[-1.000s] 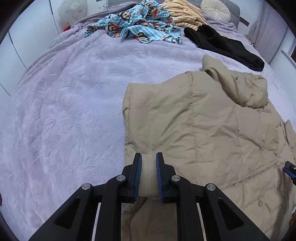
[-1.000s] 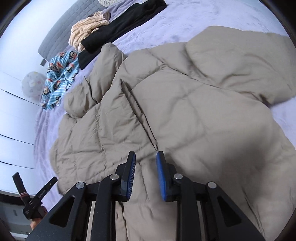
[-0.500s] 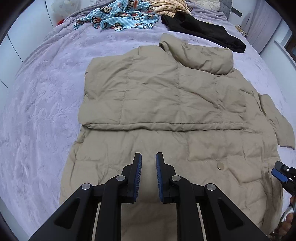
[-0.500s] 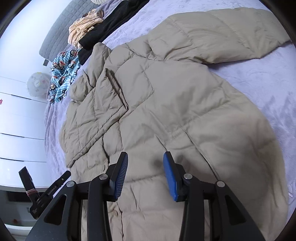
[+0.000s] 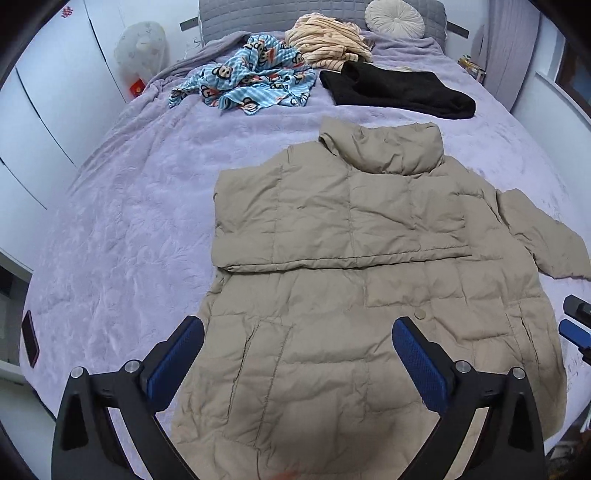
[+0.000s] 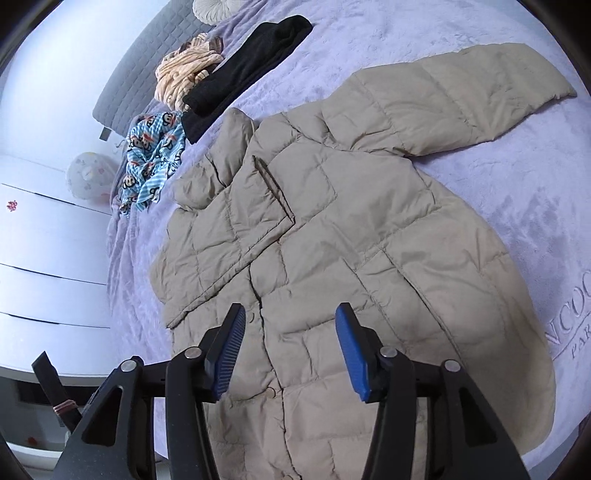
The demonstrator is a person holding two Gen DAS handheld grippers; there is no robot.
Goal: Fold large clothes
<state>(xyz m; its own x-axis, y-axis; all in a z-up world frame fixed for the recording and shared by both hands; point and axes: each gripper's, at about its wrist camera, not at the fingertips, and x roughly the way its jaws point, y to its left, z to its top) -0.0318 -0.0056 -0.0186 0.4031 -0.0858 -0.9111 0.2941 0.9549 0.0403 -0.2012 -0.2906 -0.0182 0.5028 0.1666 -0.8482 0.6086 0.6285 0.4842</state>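
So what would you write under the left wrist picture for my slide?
Left gripper opening, empty, above a half-folded beige puffer jacket on a lilac bedspread.

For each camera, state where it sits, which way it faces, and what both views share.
Left wrist: on the left gripper, looking steeply down at the beige puffer jacket towards the headboard; the right gripper's tips peek in.
Right wrist: on the right gripper, looking down the jacket's spread sleeve side.
Shared: jacket, black garment, monkey-print cloth.

bed with textured lilac plush blanket (image 5: 129, 221); on it: beige quilted puffer jacket (image 5: 351, 295) spread flat, black garment (image 5: 395, 92), blue monkey-print cloth (image 5: 247, 85), striped cream garment (image 5: 328, 40), round cream cushion (image 5: 393, 16) by headboard
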